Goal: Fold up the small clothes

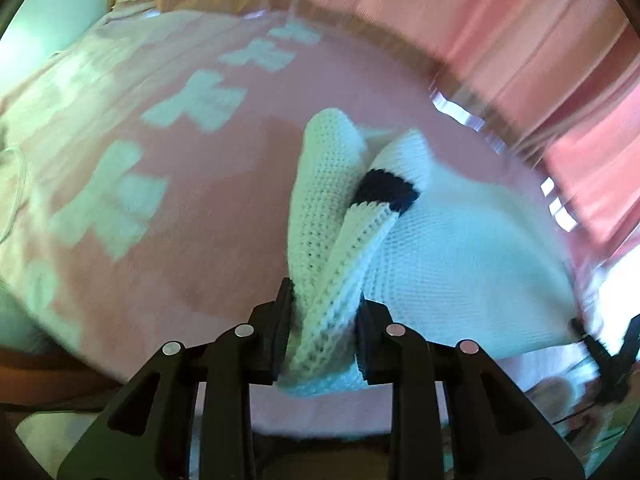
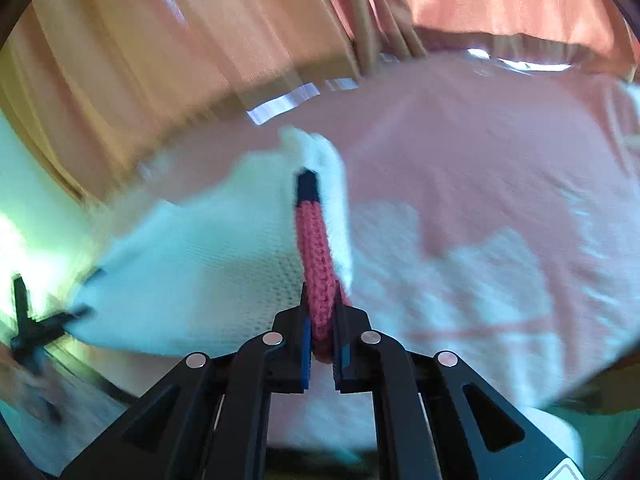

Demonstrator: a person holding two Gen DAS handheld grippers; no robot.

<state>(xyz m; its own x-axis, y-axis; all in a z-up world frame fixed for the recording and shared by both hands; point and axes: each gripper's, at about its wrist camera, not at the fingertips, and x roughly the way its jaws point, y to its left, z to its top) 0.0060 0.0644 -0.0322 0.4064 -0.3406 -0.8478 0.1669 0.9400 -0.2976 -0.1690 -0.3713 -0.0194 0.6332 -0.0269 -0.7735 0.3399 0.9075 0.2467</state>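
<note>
- We hold a small white knitted garment between both tools, lifted clear over a pink cloth with pale block shapes that covers the table.
- Our left gripper is clenched on a bunched white ribbed edge of the garment, and the knit fills the gap between its jaws.
- Our right gripper is clenched on a narrow red knitted band that turns dark blue further out; this looks like a trim of the same garment.
- The garment's body hangs between the two grips: it spreads to the right of the left tool and to the left of the right tool, so each tool holds one end of it.
- Both views are smeared by motion, so we cannot tell whether any part of the garment touches the cloth.
- Risk, as we judge it: the right grip is on a thin band only, so a hard pull apart could draw it out of the jaws and drop that end.
- Risk: the left grip is on a twisted bunch, so laying it down as it is could set a crooked crease.
- Risk: the loose knit may stretch or snag on the jaw teeth if we tug unevenly.
</note>
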